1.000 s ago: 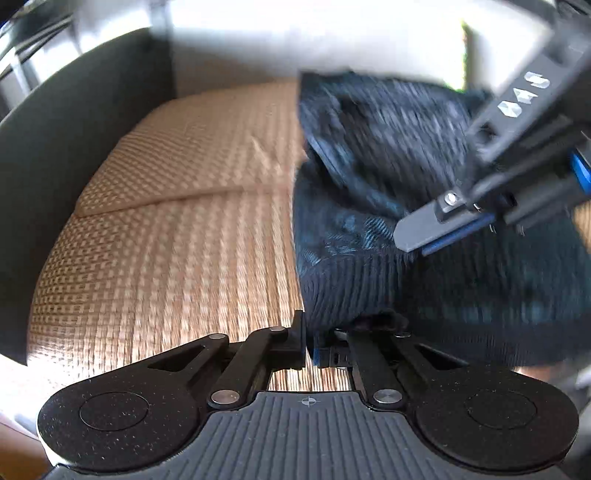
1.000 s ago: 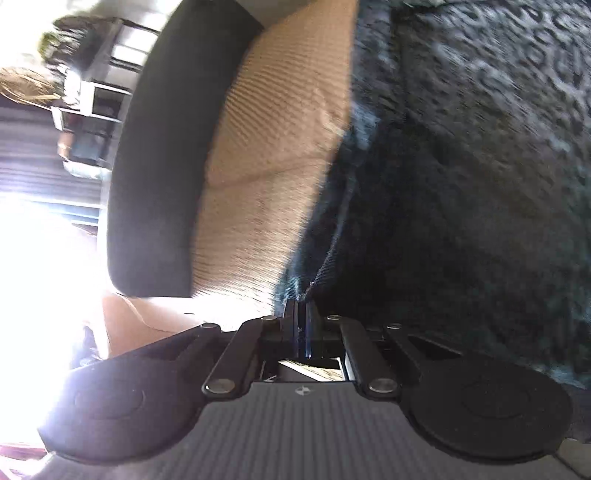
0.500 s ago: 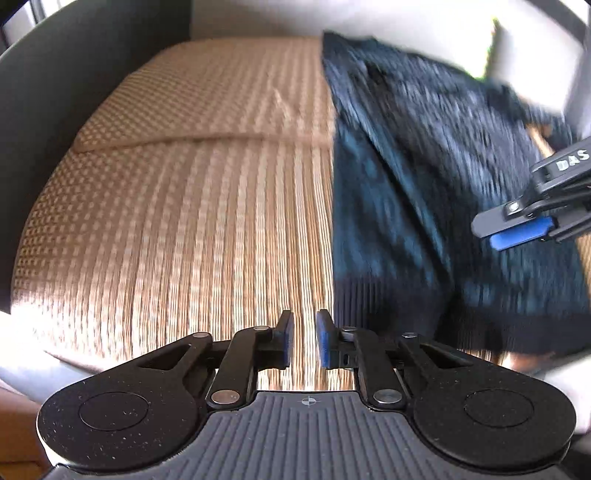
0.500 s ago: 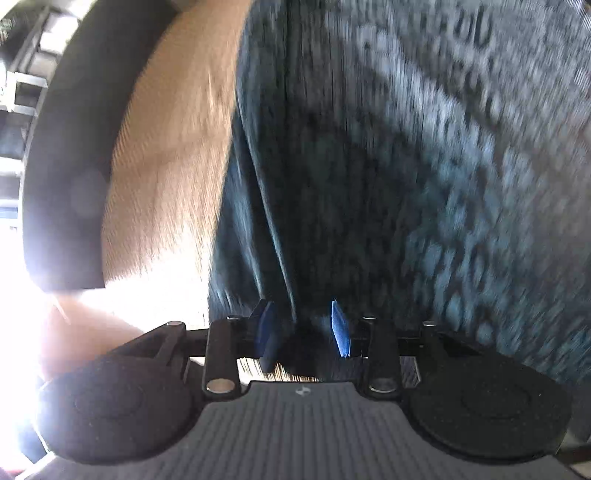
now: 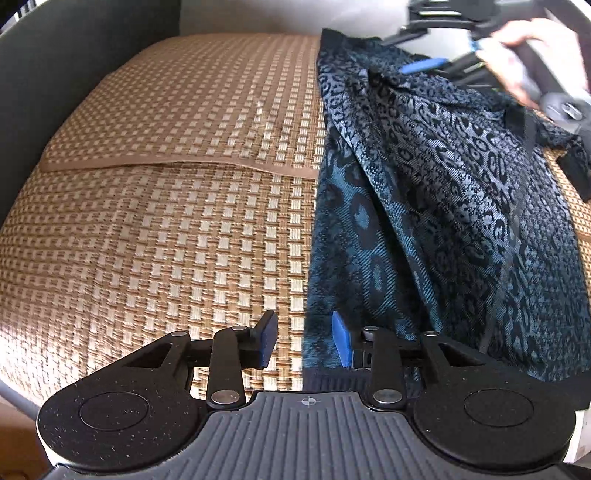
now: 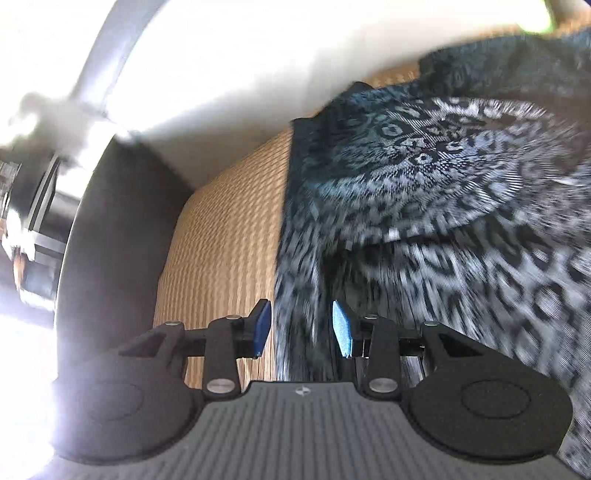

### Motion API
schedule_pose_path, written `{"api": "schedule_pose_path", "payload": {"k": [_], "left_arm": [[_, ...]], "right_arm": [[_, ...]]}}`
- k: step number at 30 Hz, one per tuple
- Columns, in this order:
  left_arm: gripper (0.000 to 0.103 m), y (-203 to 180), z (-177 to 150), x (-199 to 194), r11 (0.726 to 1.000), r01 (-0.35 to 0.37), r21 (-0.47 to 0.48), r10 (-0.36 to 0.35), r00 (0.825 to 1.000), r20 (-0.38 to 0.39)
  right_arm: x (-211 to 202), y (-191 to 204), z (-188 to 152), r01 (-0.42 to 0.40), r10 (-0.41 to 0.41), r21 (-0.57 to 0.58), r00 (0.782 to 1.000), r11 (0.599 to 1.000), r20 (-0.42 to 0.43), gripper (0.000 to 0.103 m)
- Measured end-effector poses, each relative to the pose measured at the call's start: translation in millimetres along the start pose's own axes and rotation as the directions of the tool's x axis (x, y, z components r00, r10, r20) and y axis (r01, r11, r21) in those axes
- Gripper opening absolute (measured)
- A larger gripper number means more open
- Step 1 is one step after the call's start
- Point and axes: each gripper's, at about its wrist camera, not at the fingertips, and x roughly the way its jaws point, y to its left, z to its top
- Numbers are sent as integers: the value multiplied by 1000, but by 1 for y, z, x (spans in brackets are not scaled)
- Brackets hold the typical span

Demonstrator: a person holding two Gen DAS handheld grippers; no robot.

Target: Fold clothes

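Note:
A dark blue leopard-print garment (image 5: 424, 192) lies on the right half of a woven tan seat mat (image 5: 177, 221), its left side folded over in a straight edge. My left gripper (image 5: 304, 338) is open and empty, its jaws astride the garment's near left hem. My right gripper (image 5: 424, 66) is seen in the left wrist view above the garment's far end, held by a hand. In the right wrist view it (image 6: 301, 328) is open, low over the garment (image 6: 424, 206) near its left edge, holding nothing.
The mat covers a sofa seat with a dark grey armrest (image 5: 55, 74) on the left and a pale backrest (image 5: 251, 16) behind. A seam (image 5: 177, 164) crosses the mat. The sofa's front edge runs under my left gripper.
Both grippers have let go of the garment and opened. The garment now lies flat with its left side folded over. The right gripper has moved to the far end.

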Motion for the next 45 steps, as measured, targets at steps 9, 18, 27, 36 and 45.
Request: {"api": "schedule_pose_path", "payload": {"k": [9,18,27,36,45], "left_arm": [[11,-9,14,20,989,34,-145,-45,997,-70],[0,28,-1,17,955,10,-297,-39,995,-94],[47,17,6,-3,990,-40,-134,24,993,-116],[51,-18,91,-32,999,10,49,-13,998,54],[54,-114,195,20,989,84,125,-99,988,121]], "right_arm": [[57,-10,23,-1,3,15,992,1000,-126,39],[34,-22,21,42,-41,-71,999,997,23,4],[14,-31,11,91,-90,-64,996,994,18,23],[-124,-54,26,199,-164,-137,959,970,231,37],[-145,-101,61,430,-367,-180,880,885,302,43]]}}
